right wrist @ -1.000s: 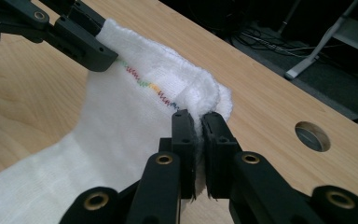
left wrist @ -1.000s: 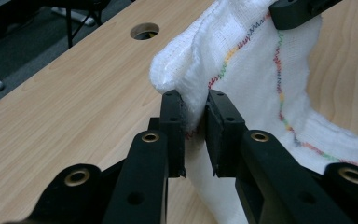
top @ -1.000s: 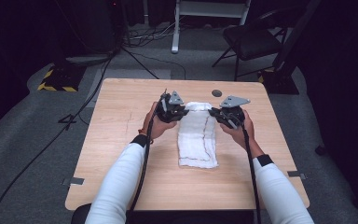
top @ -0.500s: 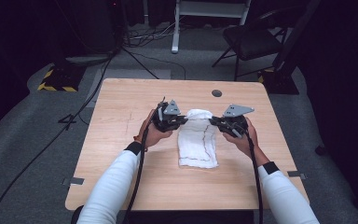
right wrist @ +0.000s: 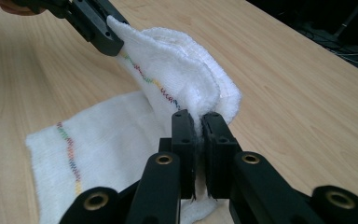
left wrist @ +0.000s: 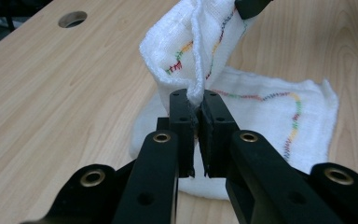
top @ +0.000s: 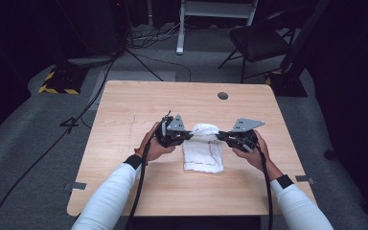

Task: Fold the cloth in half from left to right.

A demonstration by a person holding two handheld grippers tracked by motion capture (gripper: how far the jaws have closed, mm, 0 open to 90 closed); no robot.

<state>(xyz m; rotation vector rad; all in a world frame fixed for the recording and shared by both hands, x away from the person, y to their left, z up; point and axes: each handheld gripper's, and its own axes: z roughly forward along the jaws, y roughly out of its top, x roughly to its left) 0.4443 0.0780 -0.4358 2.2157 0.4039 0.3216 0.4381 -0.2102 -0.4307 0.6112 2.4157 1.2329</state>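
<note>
A white towel point(top: 202, 153) with multicoloured stitching lies on the wooden table point(top: 124, 115), its far end lifted and folded back toward the person. My left gripper point(top: 189, 135) is shut on the raised end's left corner, and in the left gripper view the towel point(left wrist: 200, 56) rises from between the jaws of the left gripper point(left wrist: 198, 109). My right gripper point(top: 220, 135) is shut on the right corner; the right gripper view shows the towel point(right wrist: 177, 79) pinched in the right gripper point(right wrist: 199, 122). The towel's near part point(right wrist: 98, 154) stays flat on the table.
A round cable hole point(top: 223, 96) sits in the table's far right part. Beyond the table stand a dark chair point(top: 258, 43), a white stand point(top: 211, 14) and floor cables point(top: 143, 57). Tape strips point(top: 78, 185) mark the table's near edges.
Both grippers have carried the towel's far end up and toward the person, folding it back over the near part, which has shortened on the table.
</note>
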